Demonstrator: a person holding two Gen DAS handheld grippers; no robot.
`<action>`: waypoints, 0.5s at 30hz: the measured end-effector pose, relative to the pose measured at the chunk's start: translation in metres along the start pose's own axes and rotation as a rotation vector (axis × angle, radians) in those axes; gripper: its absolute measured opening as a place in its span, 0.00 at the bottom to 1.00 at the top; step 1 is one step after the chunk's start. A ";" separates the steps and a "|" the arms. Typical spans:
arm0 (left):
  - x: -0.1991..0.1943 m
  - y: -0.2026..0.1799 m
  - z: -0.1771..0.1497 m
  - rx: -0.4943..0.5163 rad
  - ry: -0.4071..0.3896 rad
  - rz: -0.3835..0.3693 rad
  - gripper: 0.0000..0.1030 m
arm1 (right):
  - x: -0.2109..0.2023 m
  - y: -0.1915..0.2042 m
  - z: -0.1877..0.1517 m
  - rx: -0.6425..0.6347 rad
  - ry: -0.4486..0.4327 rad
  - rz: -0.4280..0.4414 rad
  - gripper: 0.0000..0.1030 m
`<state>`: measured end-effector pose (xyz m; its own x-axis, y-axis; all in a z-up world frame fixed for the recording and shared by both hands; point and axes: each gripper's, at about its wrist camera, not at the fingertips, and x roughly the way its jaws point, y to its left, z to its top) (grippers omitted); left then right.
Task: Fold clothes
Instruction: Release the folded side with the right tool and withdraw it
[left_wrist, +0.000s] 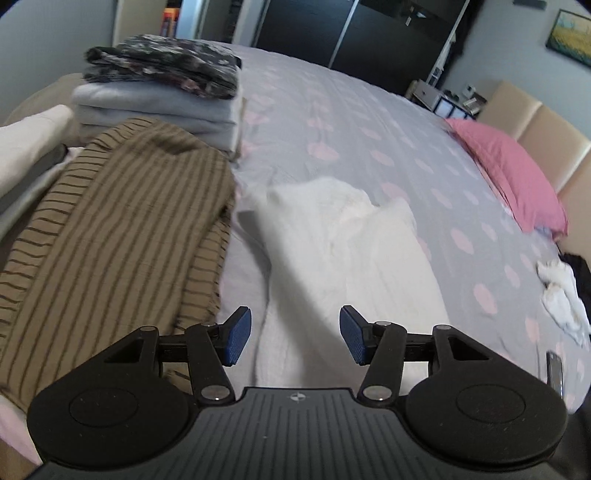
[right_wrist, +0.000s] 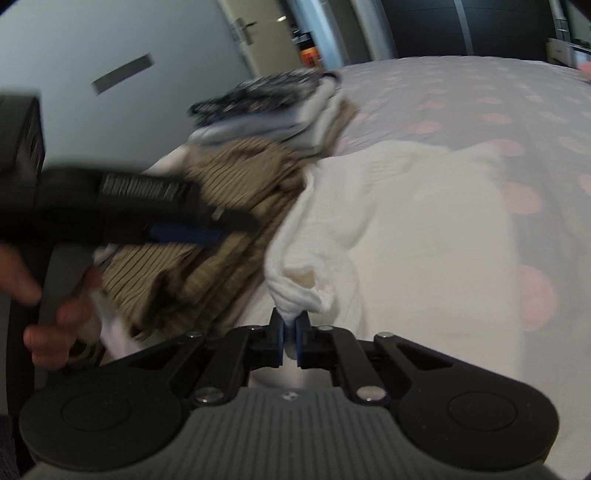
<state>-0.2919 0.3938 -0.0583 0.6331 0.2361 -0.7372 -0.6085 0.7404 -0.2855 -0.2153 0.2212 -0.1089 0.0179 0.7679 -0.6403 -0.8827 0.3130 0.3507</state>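
Observation:
A white knit garment (left_wrist: 343, 243) lies spread on the grey bedspread with pink dots (left_wrist: 369, 122). My left gripper (left_wrist: 295, 334) hangs open above its near part, nothing between the blue pads. In the right wrist view my right gripper (right_wrist: 290, 325) is shut on a bunched edge of the white garment (right_wrist: 406, 236), with cloth pinched between the pads. The left gripper (right_wrist: 177, 230) shows blurred at the left of that view, over a brown striped garment (right_wrist: 229, 206), with a hand (right_wrist: 55, 314) on its handle.
A brown striped garment (left_wrist: 110, 236) lies left of the white one. Behind it stands a stack of folded clothes (left_wrist: 159, 92). A pink pillow (left_wrist: 513, 177) lies at the right by the headboard. A small white cloth (left_wrist: 561, 299) and a dark phone-like object (left_wrist: 554, 369) rest near the right edge.

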 end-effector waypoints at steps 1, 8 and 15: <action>0.000 0.001 0.000 -0.005 0.000 0.002 0.50 | 0.005 0.005 -0.002 -0.013 0.015 0.012 0.09; 0.009 -0.001 -0.008 0.017 0.063 -0.012 0.50 | 0.009 0.024 -0.021 -0.080 0.057 0.054 0.36; 0.016 -0.016 -0.031 0.082 0.139 -0.012 0.57 | -0.029 -0.005 -0.042 -0.096 0.047 -0.074 0.38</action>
<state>-0.2869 0.3668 -0.0850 0.5642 0.1412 -0.8135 -0.5564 0.7930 -0.2482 -0.2308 0.1740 -0.1210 0.0640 0.7169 -0.6943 -0.9206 0.3110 0.2362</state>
